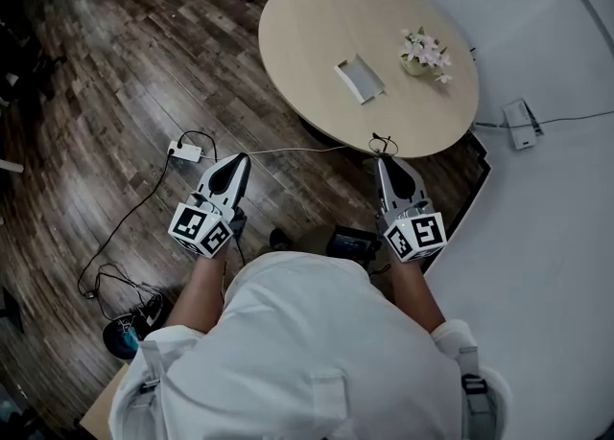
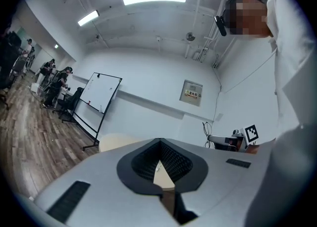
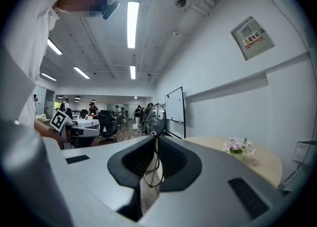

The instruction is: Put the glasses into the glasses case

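Note:
An open white glasses case [image 1: 359, 79] lies near the middle of the round beige table [image 1: 307, 35]. Thin wire-framed glasses [image 1: 383, 146] stick out from the tip of my right gripper [image 1: 385, 162], which is shut on them just off the table's near edge. In the right gripper view the glasses [image 3: 155, 118] stand up above the closed tips of the right gripper [image 3: 154, 139], with another part of the wire frame hanging between the jaws. My left gripper [image 1: 240, 158] is held over the floor, left of the table, shut with nothing in it. In its own view the left gripper [image 2: 159, 142] points towards the table [image 2: 116, 141].
A small pot of pink flowers [image 1: 422, 53] stands on the table right of the case. A power strip [image 1: 185, 150] and cables lie on the wooden floor at left. A white box [image 1: 521, 124] sits on the pale floor at right. A whiteboard [image 2: 101, 95] stands behind the table.

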Demonstrator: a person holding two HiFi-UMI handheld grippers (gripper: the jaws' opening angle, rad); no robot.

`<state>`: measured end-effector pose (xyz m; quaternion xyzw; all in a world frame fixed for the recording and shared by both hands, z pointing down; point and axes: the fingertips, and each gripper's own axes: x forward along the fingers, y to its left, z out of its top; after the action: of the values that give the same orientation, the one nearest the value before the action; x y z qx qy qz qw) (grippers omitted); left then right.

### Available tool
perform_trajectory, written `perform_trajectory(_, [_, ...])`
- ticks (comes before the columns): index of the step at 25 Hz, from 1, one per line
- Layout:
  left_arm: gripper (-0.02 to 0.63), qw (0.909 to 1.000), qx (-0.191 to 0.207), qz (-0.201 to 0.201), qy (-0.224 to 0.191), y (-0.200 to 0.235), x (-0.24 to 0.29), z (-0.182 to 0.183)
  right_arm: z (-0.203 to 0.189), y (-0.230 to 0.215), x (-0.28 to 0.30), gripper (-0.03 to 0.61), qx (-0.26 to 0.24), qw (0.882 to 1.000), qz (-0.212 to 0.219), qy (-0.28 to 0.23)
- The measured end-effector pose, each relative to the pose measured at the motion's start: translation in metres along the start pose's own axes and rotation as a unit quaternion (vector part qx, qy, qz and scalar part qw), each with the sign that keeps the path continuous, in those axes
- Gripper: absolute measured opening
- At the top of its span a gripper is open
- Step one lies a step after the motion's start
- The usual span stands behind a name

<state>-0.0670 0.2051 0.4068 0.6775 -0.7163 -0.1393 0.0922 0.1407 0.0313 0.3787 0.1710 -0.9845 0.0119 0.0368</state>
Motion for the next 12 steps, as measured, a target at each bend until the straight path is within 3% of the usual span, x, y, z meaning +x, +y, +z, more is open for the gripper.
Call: perform_trajectory(12, [0.012,0.9999,0.0,0.005,0.009,0.064,0.074,0.014,-0.011,-0.054,0.091,0.04,0.045,0.999,-0.012,0.001])
